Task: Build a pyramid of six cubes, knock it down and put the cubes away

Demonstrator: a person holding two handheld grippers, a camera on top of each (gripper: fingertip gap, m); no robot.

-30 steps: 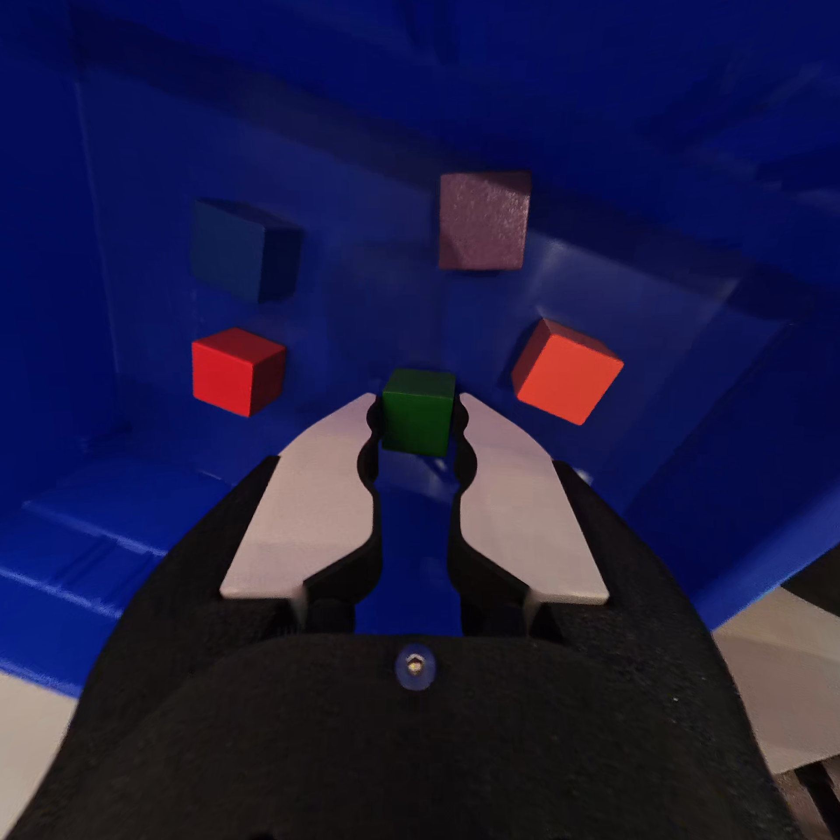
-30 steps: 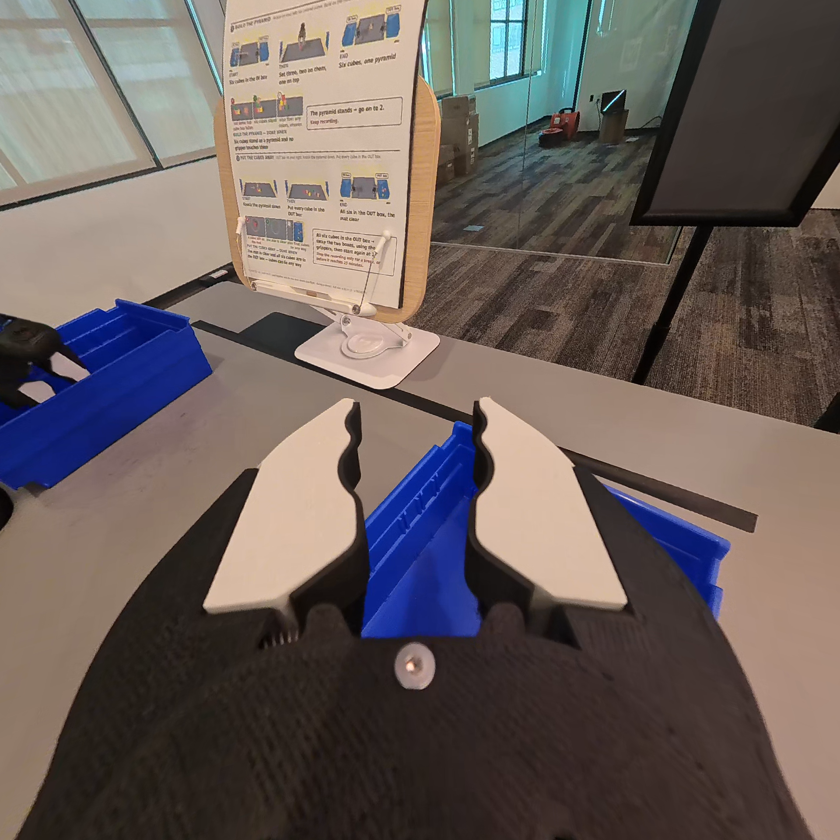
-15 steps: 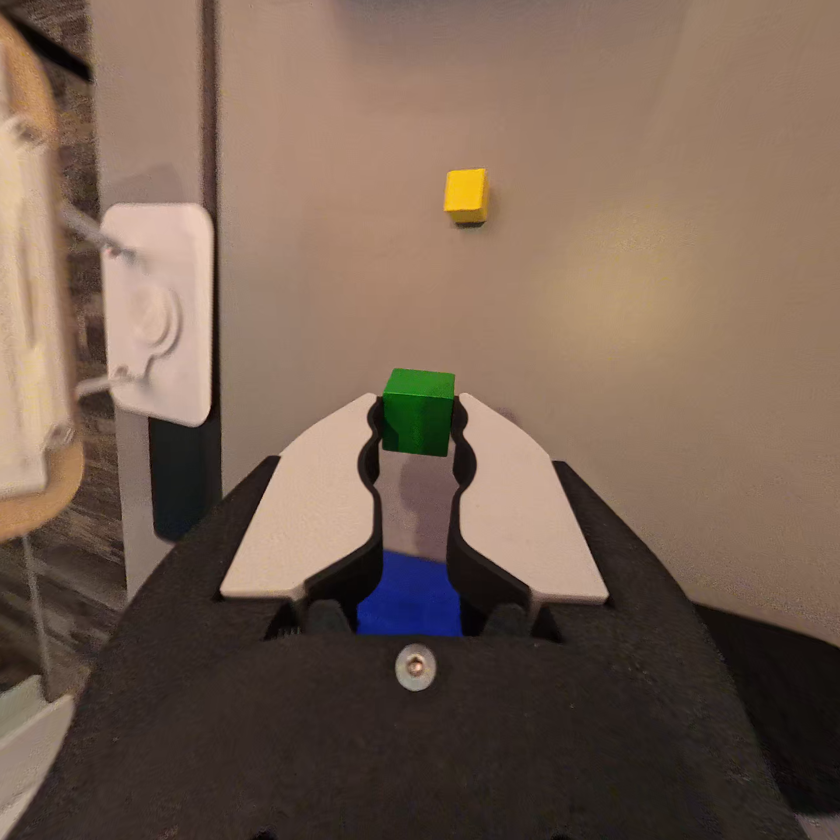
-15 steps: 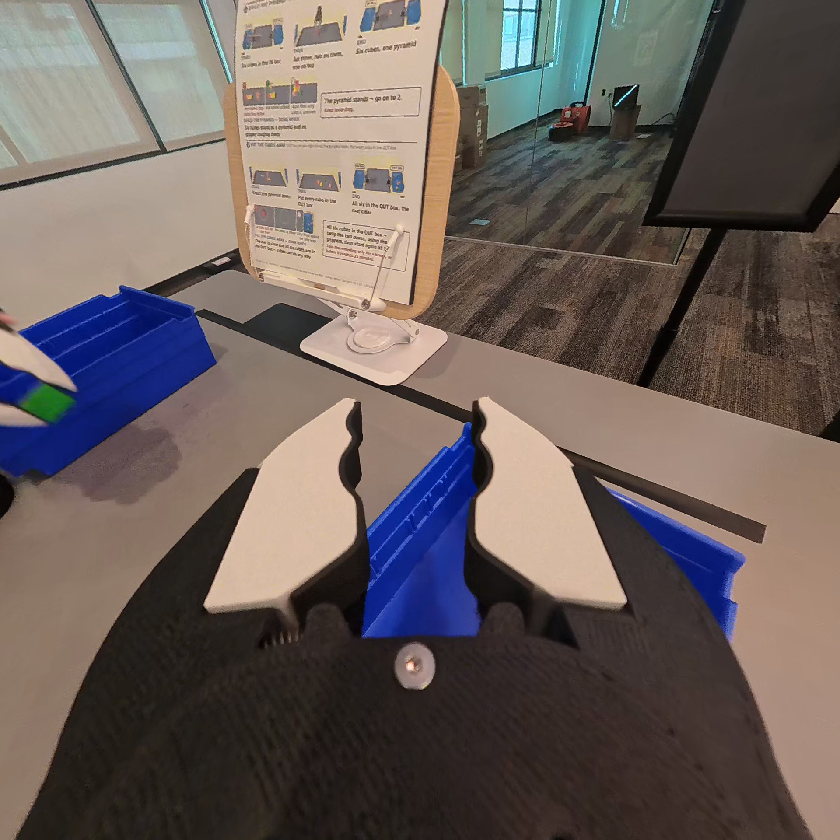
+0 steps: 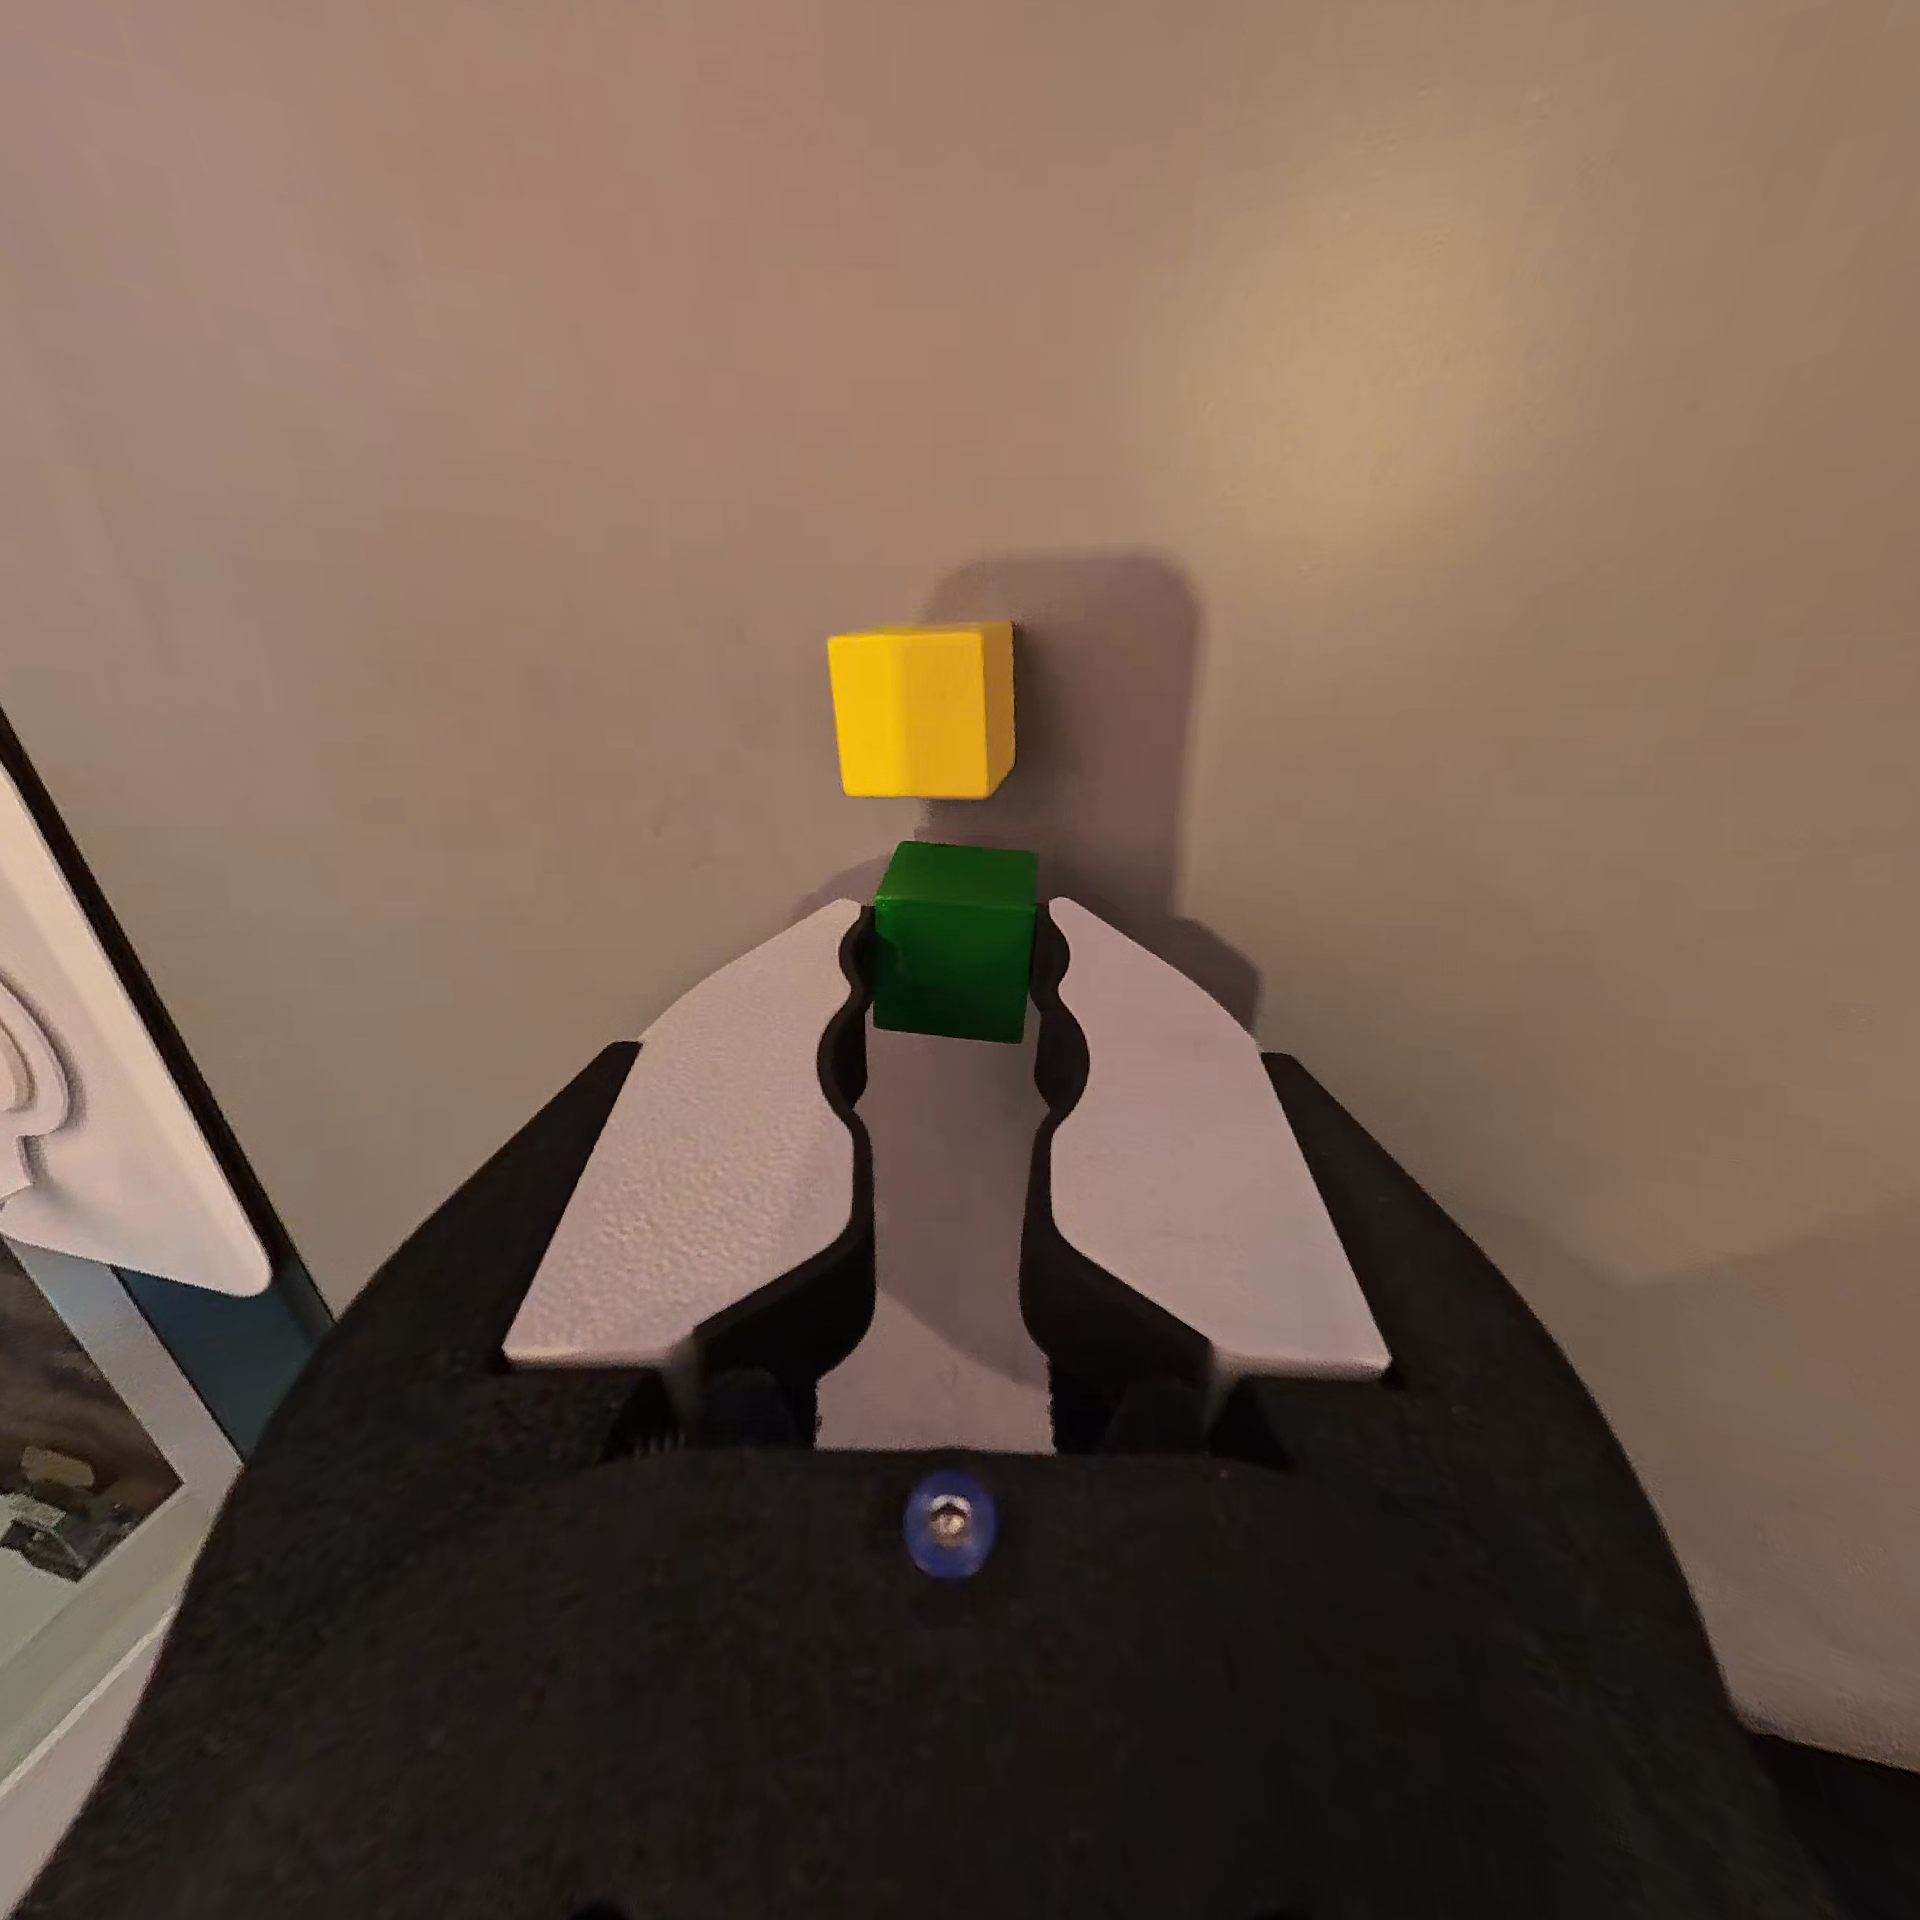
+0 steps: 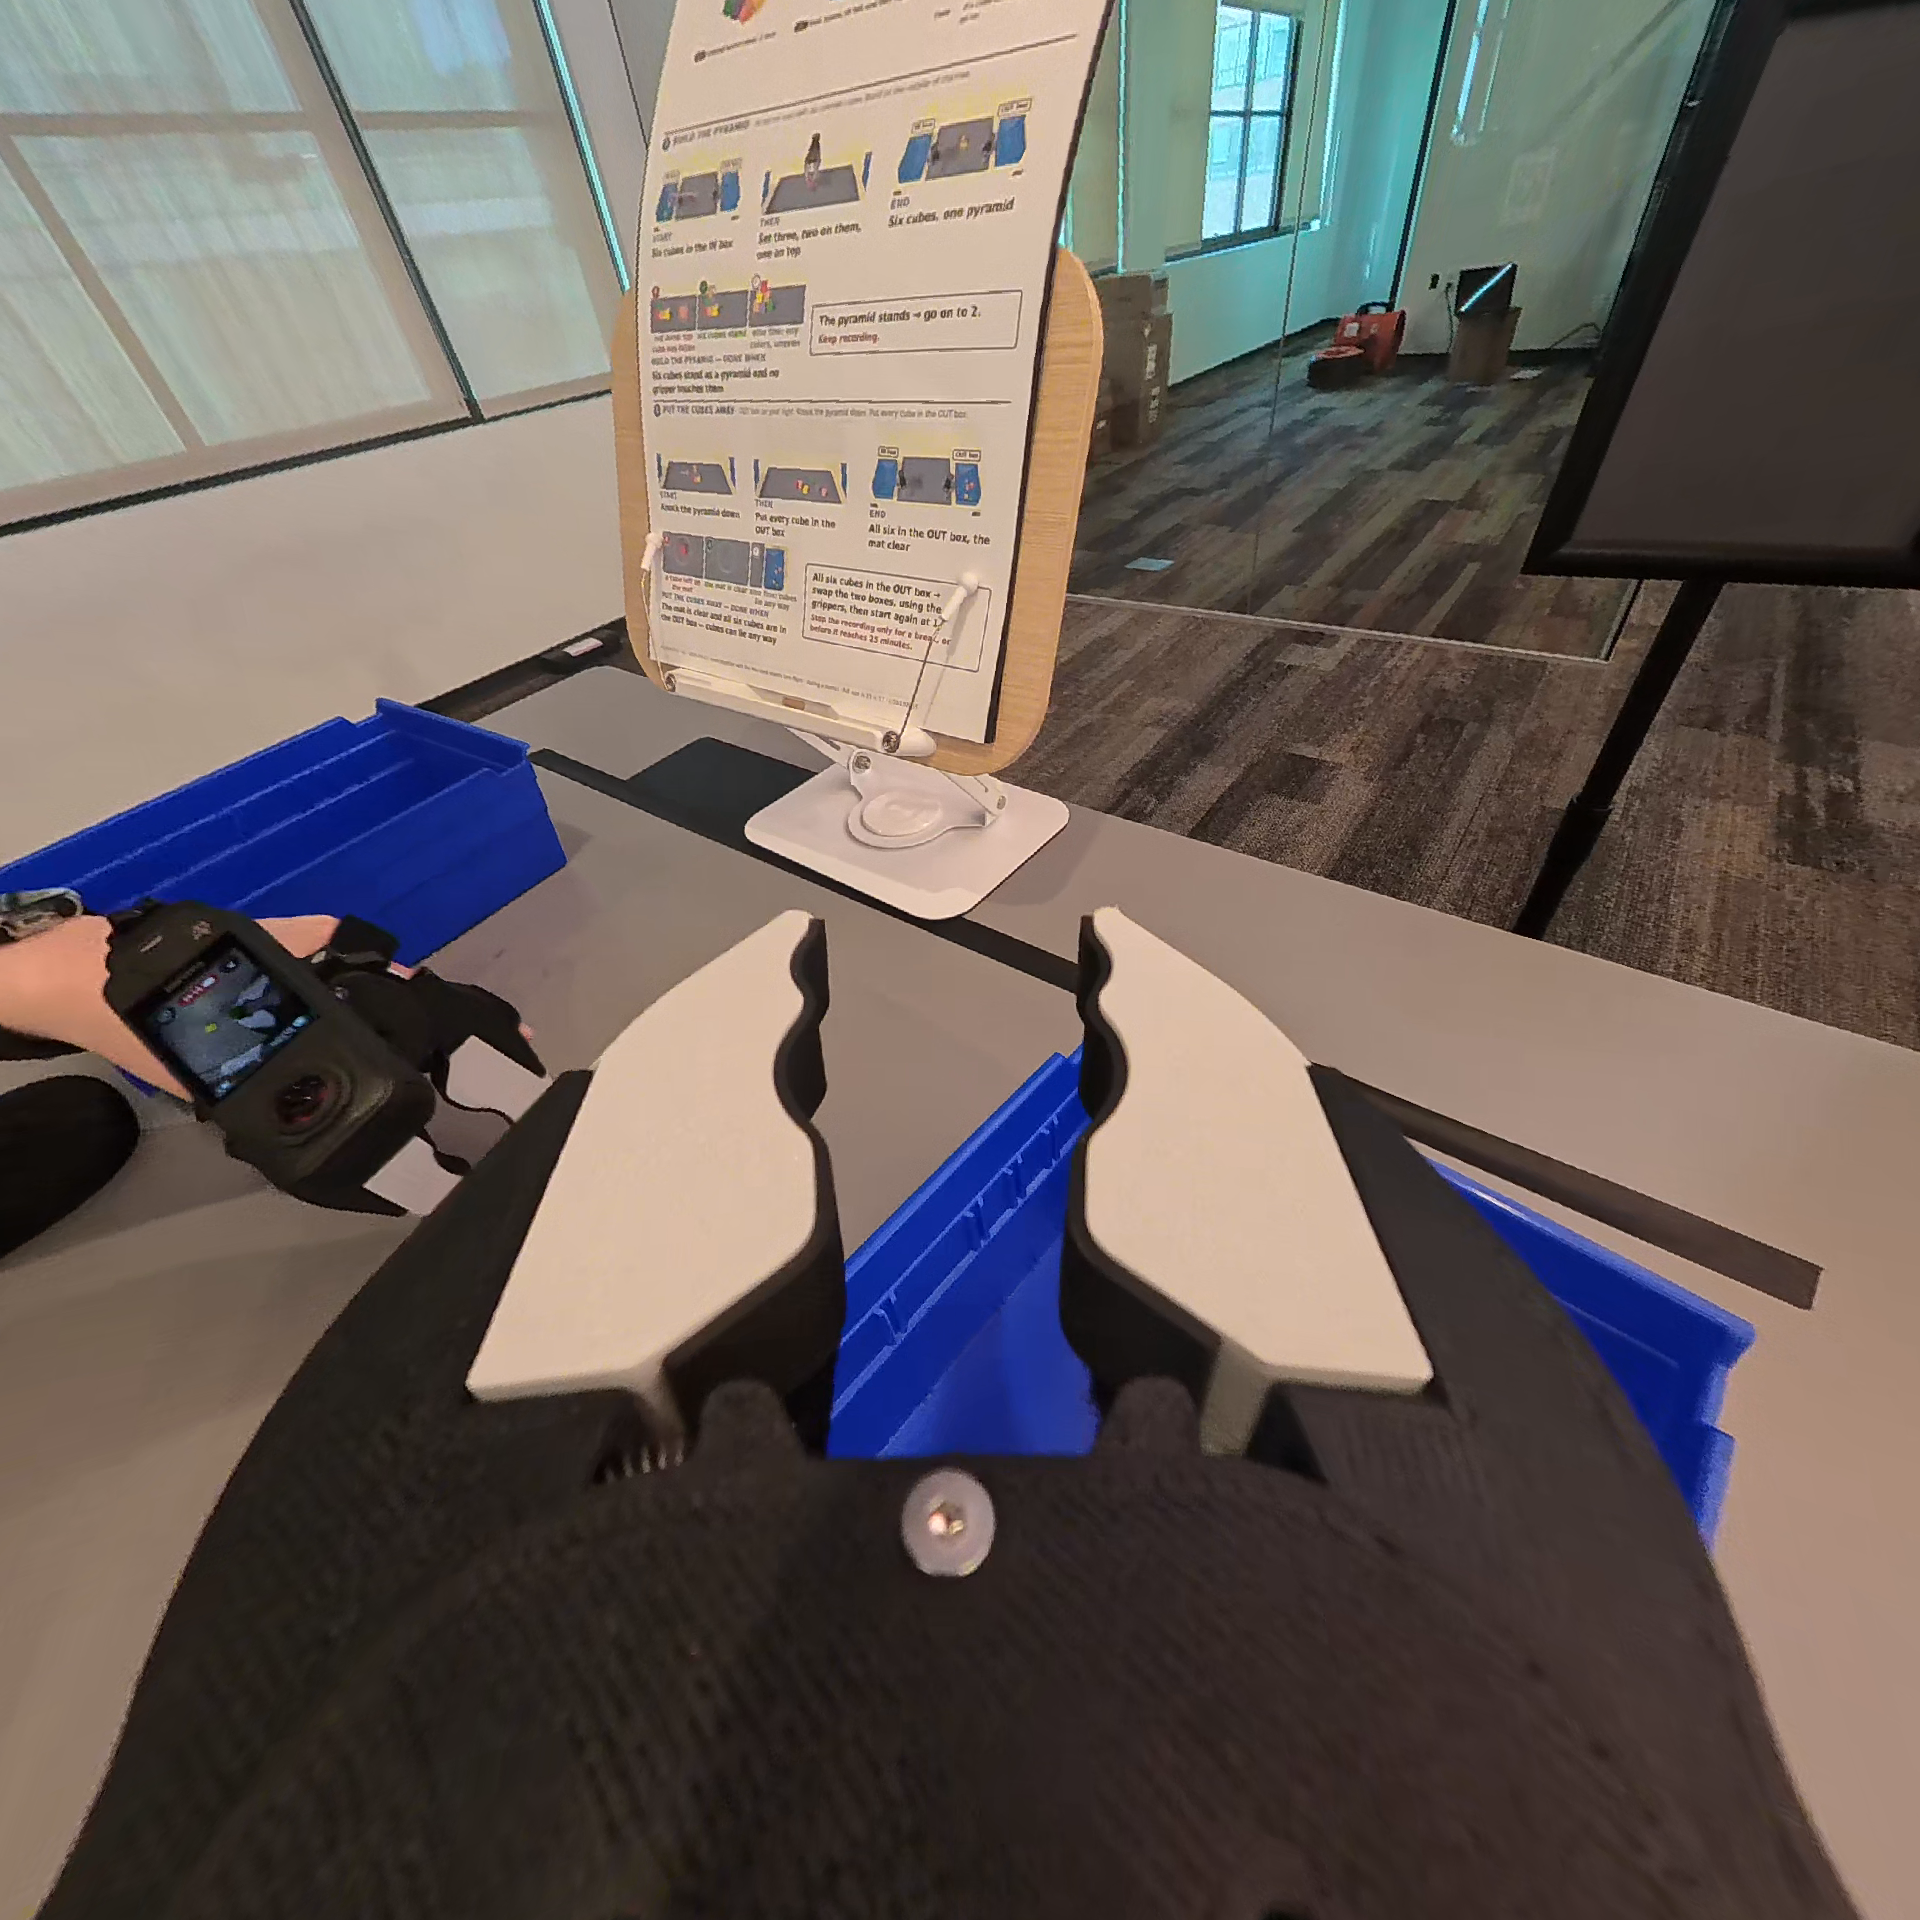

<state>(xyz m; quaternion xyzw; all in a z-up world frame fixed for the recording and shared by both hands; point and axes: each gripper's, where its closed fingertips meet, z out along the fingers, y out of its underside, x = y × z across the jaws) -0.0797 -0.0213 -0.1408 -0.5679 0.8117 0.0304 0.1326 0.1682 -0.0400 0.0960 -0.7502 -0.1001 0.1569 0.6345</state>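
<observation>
My left gripper (image 5: 954,940) is shut on a green cube (image 5: 954,951) and holds it over the grey mat (image 5: 1455,520), just short of a yellow cube (image 5: 920,712) that sits on the mat. The left gripper also shows in the right wrist view (image 6: 457,1049), low over the mat at the left, held by a hand. My right gripper (image 6: 951,971) is open and empty, above a blue bin (image 6: 1621,1320) at the mat's right side. Whether the green cube touches the mat is not clear.
A second blue bin (image 6: 343,810) stands at the left back of the table. A white stand (image 6: 914,842) holding an instruction sheet on a wooden board (image 6: 842,395) is at the back middle; its base shows in the left wrist view (image 5: 104,1091). Tip to tip, the grippers are about 35 cm apart.
My left gripper lifted the green cube out of the left blue bin, swung over the mat and came down close to the yellow cube. The right gripper rose and shifted slightly over its bin.
</observation>
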